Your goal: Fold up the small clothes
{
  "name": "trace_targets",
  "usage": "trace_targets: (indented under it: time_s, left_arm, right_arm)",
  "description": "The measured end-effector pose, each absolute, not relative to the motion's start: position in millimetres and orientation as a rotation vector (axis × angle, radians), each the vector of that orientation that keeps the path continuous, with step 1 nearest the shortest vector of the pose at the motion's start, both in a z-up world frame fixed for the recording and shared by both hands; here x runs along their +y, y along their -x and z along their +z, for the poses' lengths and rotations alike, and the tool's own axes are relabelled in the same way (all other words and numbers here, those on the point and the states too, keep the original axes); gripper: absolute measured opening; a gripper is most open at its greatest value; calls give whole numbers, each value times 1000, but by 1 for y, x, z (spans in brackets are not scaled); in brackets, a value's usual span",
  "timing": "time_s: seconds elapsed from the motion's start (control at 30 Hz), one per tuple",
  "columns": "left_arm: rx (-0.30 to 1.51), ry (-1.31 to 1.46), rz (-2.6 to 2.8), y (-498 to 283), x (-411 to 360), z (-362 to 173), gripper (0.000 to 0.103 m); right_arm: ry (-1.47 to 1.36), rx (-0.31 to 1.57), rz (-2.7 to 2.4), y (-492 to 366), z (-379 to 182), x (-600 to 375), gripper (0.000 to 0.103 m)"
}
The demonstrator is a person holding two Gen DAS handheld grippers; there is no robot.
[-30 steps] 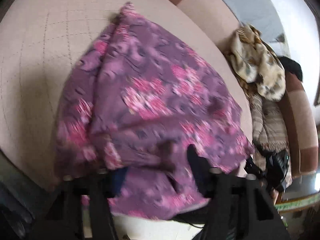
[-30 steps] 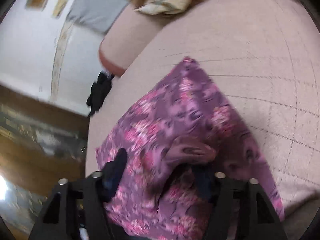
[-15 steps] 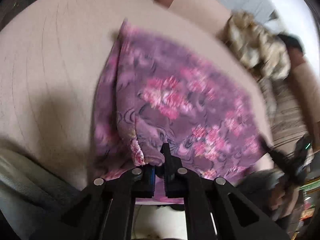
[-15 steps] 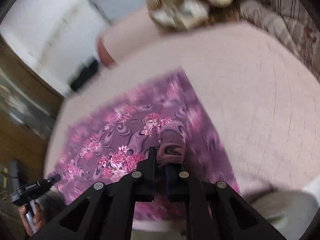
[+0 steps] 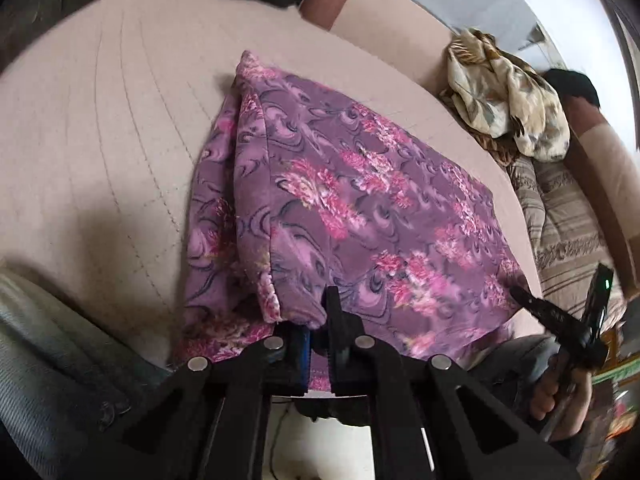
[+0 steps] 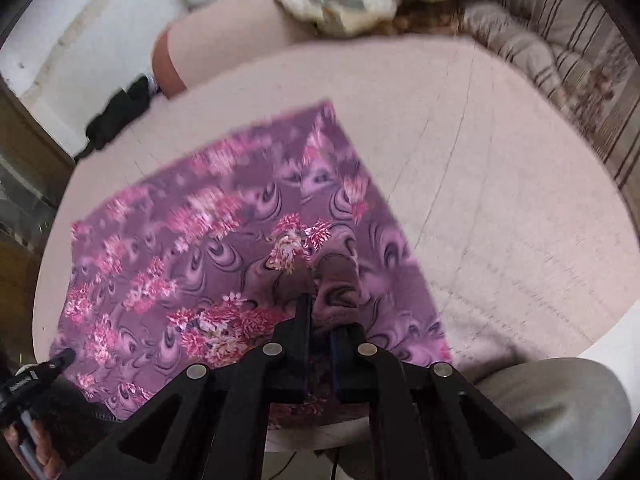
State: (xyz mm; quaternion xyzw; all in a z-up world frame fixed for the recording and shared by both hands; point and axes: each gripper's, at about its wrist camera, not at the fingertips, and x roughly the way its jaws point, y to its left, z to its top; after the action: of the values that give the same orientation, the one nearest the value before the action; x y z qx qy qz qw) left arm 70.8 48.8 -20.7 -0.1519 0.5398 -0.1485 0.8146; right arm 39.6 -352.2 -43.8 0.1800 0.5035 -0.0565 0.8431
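Note:
A purple garment (image 5: 360, 208) with pink flowers lies spread on a pale pink quilted surface (image 5: 100, 152). My left gripper (image 5: 318, 316) is shut on the garment's near left corner, and the cloth bunches up between its fingers. In the right wrist view the same purple garment (image 6: 208, 240) stretches away to the left. My right gripper (image 6: 320, 304) is shut on its near right corner, a fold of cloth standing up between the fingers. The right gripper (image 5: 560, 320) shows at the left view's far right, held by a hand (image 5: 560, 396).
A crumpled beige patterned cloth (image 5: 504, 96) and a striped brown cloth (image 5: 568, 236) lie against the back cushion (image 5: 392, 28). A dark item (image 6: 116, 116) sits at the surface's far left edge. A grey trouser leg (image 6: 552, 404) is near the front edge.
Both grippers went from open around the garment's near edge to shut on its corners, then lifted them slightly. The garment now lies flatter and more stretched between them.

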Motion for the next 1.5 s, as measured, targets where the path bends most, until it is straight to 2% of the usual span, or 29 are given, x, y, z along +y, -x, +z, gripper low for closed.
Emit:
trace_targets:
  time_s: [0.13, 0.27, 0.4, 0.53, 0.67, 0.73, 0.77, 0.8, 0.87, 0.93, 0.97, 1.13, 1.23, 1.27, 1.33, 1.5]
  left_arm:
    - [1236, 176, -248, -77, 36, -45, 6]
    - [1161, 179, -253, -72, 39, -28, 7]
    - [1229, 106, -208, -79, 31, -49, 14]
    - [1179, 77, -221, -73, 27, -36, 17]
    - [1154, 96, -214, -71, 27, -26, 27]
    - [1118, 126, -188, -64, 37, -17, 39]
    - [1096, 141, -174, -61, 44, -12, 41]
    - [1075, 158, -167, -60, 47, -7, 42]
    - [1024, 208, -165, -58, 56, 4, 43]
    - [991, 247, -144, -56, 66, 11, 58]
    - [977, 267, -128, -55, 72, 13, 60]
    - [1044, 347, -85, -64, 88, 0, 61]
    - [1056, 340, -73, -66, 88, -2, 62]
    - [1062, 333, -68, -68, 87, -3, 63]
    - [1089, 308, -69, -77, 81, -8, 71]
    - [1186, 322, -140, -95, 71, -34, 73]
  right_arm:
    - [-365, 1182, -150, -55, -68, -349, 7]
    - [-337, 1127, -165, -48, -55, -350, 7]
    - [-290, 1206, -170, -56, -69, -342, 7]
    - [-282, 1198, -180, -54, -65, -342, 9]
    - [-366, 1172, -163, -43, -59, -354, 20]
    - [-437, 1123, -139, -38, -51, -359, 33]
    - [-470, 1091, -122, -33, -47, -362, 47]
    - [-501, 1056, -102, -27, -41, -364, 57]
    - [-533, 996, -70, -17, -30, -367, 61]
    - [-530, 966, -69, -11, -21, -364, 63]
    - [-530, 955, -74, -7, -18, -365, 64]
    - [-553, 893, -33, 2, -11, -357, 65]
    - [-536, 829, 34, -3, -3, -346, 72]
    - [-528, 810, 55, -3, 1, -343, 76]
    - [-524, 801, 92, -5, 3, -336, 79]
    - [-491, 818, 197, -13, 3, -314, 82]
